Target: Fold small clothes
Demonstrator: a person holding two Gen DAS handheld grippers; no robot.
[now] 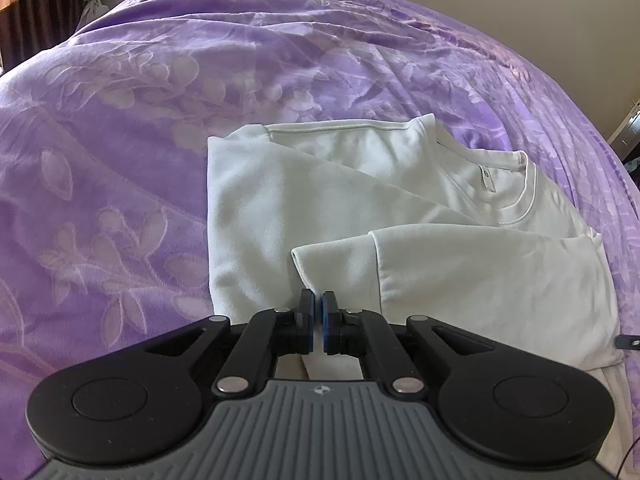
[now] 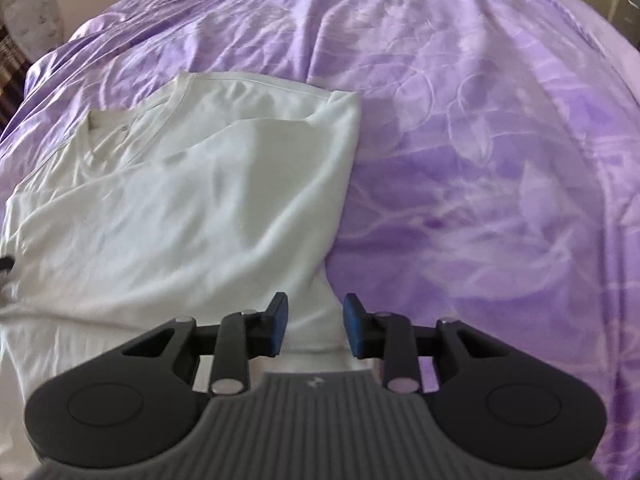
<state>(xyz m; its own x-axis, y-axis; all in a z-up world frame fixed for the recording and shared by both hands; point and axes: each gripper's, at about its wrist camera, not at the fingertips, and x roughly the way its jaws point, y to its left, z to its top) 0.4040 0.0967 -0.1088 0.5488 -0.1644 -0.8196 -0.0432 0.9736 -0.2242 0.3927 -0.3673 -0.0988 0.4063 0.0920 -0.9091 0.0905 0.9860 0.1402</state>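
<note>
The left gripper [image 1: 319, 308] is built of matte black linkage arms joined by round silver pivot pins, with two broad black rounded housings at either side, each bearing a shallow circular disc. Its fingers [image 1: 306, 316] are black with blue pads on their inner faces. Behind them sits a grey ribbed body marked with a small round cross-shaped emblem. The right gripper [image 2: 315, 316] has the same make: black arms, silver pins, round side housings, a grey ribbed body with a small pale emblem, and blue-padded fingers [image 2: 279, 322].
</note>
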